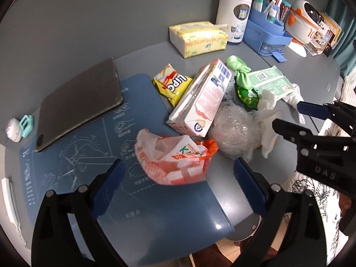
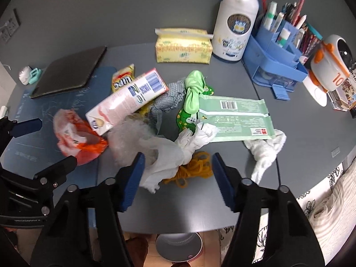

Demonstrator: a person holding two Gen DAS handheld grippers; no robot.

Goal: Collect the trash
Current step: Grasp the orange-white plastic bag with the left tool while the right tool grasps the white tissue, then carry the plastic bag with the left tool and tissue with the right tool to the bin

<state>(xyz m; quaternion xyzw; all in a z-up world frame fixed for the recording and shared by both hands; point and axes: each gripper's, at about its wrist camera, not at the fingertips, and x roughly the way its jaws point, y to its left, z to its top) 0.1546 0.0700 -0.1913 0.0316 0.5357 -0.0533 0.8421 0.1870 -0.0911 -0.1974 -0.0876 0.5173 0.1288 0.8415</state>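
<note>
A heap of trash lies on the grey table. My left gripper (image 1: 178,178) is open, its jaws on either side of an orange and white plastic bag (image 1: 175,155). Behind the bag lie a pink and white carton (image 1: 200,102), a yellow snack bag (image 1: 171,84) and clear crumpled plastic (image 1: 233,129). My right gripper (image 2: 178,173) is open over white crumpled tissue (image 2: 169,155) and a tangle of yellow rubber bands (image 2: 193,169). A flat green wrapper (image 2: 235,118), a knotted green bag (image 2: 193,89) and more tissue (image 2: 264,151) lie beyond. The right gripper (image 1: 287,115) also shows in the left wrist view.
A dark tablet (image 1: 80,102) lies on a blue mat (image 1: 155,204) at the left. At the back stand a yellow tissue box (image 2: 182,46), a white canister (image 2: 233,22), a blue desk organizer (image 2: 278,60) and a white and orange device (image 2: 329,66). The table edge (image 2: 200,228) is near.
</note>
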